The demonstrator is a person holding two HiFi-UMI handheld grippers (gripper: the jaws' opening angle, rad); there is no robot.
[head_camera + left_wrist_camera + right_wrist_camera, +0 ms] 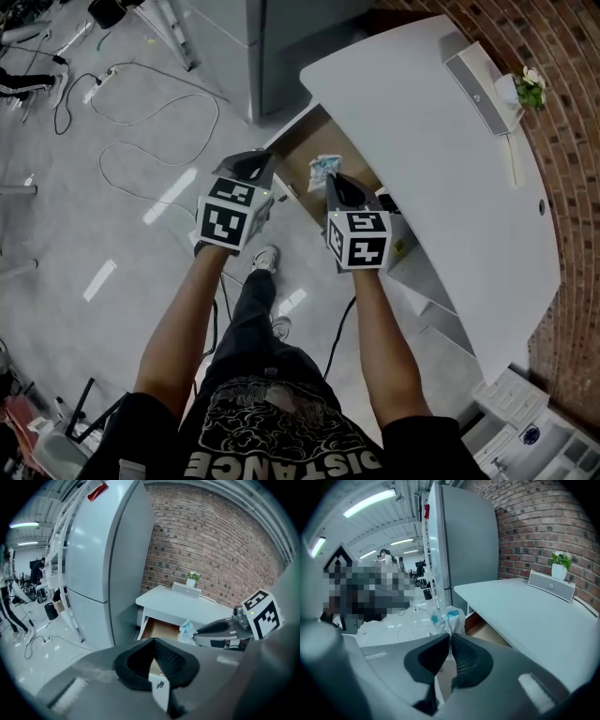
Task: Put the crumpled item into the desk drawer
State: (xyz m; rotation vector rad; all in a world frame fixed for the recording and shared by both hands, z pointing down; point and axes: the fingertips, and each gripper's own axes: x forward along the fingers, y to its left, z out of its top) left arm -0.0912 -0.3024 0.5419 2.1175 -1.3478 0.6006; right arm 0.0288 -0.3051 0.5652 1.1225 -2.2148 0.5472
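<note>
Our left gripper (pixel 254 171) hangs pressed together on nothing, left of the open drawer (pixel 302 145). Our right gripper (pixel 333 184) pinches the crumpled item (pixel 325 169) by one edge, seemingly over the drawer's near part, beneath the desk (pixel 422 141). We judge that a thin pinch may slip, and an early release could drop it to the floor.

The worktop (pixel 441 159) stands against the wall (pixel 572 56). A speaker (pixel 476 86) lies on the worktop at the back, with a plant (pixel 528 89) behind it by the wall. The drawer (pixel 302 150) stands open under the worktop's left end. A fridge (pixel 281 47) stands left of it. The item (pixel 324 170) hangs over the drawer, between the jaws of the right gripper (pixel 332 181). The left gripper (pixel 258 167) is just left of the drawer. Cables (pixel 141 112) lie on the floor (pixel 56 225) farther left.
</note>
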